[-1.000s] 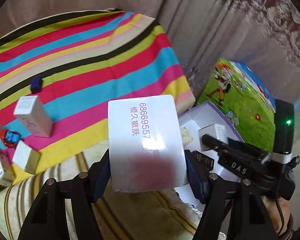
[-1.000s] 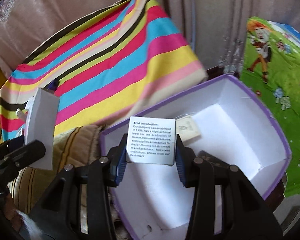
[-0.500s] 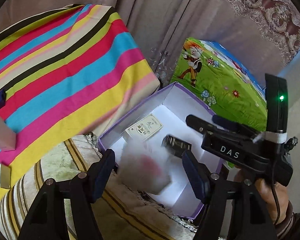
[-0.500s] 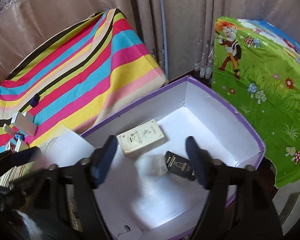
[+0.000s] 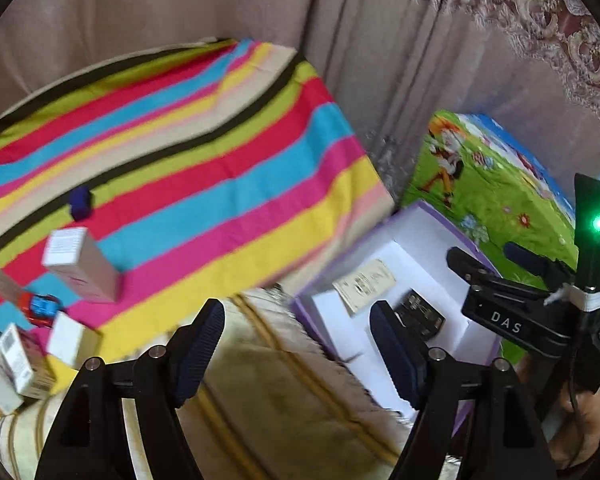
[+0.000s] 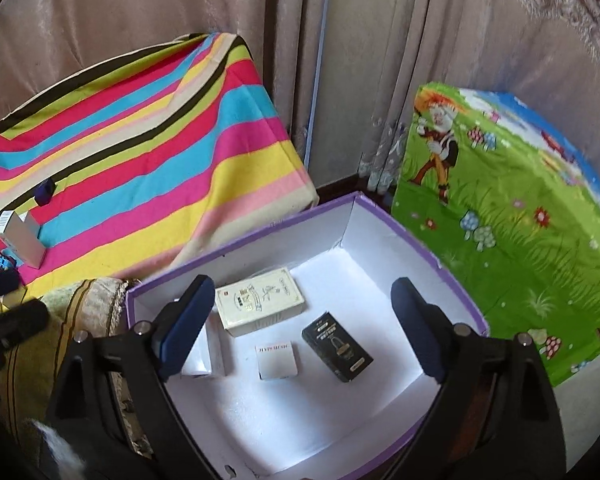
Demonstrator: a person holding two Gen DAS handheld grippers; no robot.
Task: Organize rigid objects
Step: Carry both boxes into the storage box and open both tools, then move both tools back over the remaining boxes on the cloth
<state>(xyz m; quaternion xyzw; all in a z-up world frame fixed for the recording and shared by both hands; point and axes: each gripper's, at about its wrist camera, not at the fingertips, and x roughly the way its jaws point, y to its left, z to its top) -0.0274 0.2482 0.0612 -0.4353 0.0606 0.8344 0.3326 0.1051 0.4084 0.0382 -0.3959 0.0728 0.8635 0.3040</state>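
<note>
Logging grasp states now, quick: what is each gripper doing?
Left gripper: open, holding nothing.
Right gripper: open, holding nothing, above the purple-rimmed white cardboard box.

Left hand-held gripper (image 5: pixel 298 344) gapes empty beside the purple-rimmed box (image 5: pixel 384 236).

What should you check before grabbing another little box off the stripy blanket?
1. Left tool open with nothing in it: ok.
2. Right tool open with nothing in it: ok.
3. Purple bin has bare floor left beside the cream box, black box and small white box: ok.
4. More boxes wait on the stripy blanket, such as the tall white box: ok.
5. Tall white box stands apart from the toy car: ok.
6. View sharp enough to aim: not ok in the left wrist view, which is blurred.
</note>
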